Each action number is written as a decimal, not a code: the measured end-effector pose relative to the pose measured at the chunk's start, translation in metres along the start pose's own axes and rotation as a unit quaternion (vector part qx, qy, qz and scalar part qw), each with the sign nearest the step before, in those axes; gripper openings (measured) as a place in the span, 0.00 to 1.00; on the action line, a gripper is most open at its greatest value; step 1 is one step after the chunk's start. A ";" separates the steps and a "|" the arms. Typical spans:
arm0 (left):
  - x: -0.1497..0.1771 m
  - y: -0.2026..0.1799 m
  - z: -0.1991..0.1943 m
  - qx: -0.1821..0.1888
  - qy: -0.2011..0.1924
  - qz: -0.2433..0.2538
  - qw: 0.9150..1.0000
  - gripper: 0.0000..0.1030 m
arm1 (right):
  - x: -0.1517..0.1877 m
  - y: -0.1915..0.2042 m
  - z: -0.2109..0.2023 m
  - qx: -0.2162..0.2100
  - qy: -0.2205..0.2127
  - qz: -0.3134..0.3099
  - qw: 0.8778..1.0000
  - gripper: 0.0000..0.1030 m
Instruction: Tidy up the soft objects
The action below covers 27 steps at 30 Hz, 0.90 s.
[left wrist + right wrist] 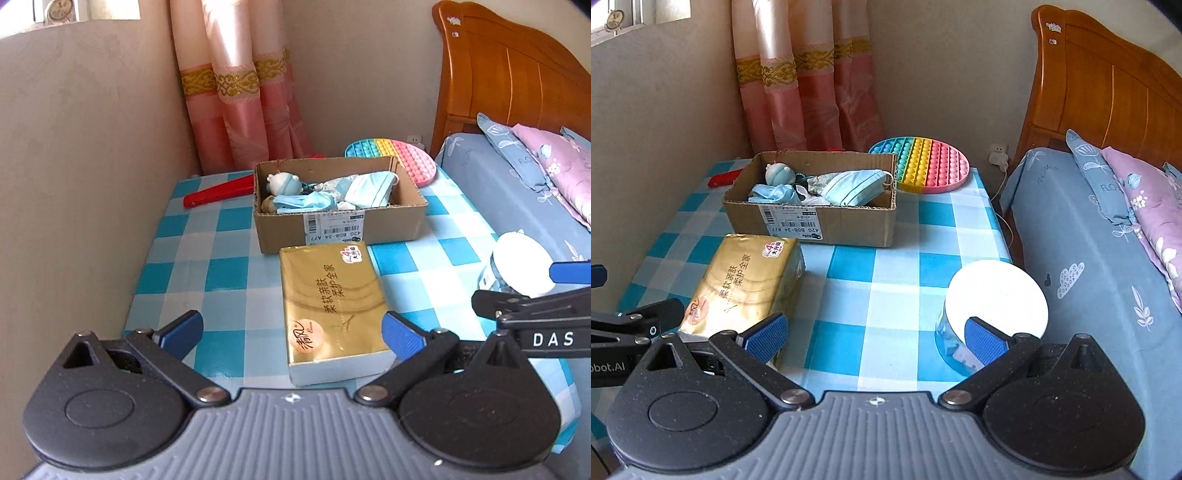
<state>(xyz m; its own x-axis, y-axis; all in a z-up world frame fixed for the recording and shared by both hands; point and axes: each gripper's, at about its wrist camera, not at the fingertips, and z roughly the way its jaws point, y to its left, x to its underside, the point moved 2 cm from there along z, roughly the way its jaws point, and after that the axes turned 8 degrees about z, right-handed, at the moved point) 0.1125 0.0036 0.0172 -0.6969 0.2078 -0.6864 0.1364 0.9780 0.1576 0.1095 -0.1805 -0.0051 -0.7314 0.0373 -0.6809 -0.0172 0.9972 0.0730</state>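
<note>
Left gripper (291,334) hovers low over checked tablecloth (184,273), fingers spread wide, empty. Gold tissue pack (330,302) lies flat between its blue pads, near end by right pad; contact unclear. Cardboard box (338,218) at 12 o'clock beyond pack, touching its far end, holds face masks (365,190) and small plush toy (280,182). Right gripper (875,334) also spread, empty; white-lidded jar (997,295) at 2 o'clock by right pad. Rainbow pop mat (923,164) behind box at 1 o'clock. Red object (218,194) at 11 o'clock.
</note>
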 end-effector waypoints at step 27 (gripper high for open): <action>0.001 -0.001 -0.014 -0.011 0.000 -0.011 1.000 0.99 | 0.003 0.001 -0.017 -0.005 -0.014 -0.001 1.000 1.00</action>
<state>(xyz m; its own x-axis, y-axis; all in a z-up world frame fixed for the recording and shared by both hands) 0.1016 0.0027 0.0258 -0.7000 0.1856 -0.6896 0.1049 0.9819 0.1578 0.0957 -0.1805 0.0052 -0.7118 0.0377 -0.7013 -0.0248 0.9966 0.0788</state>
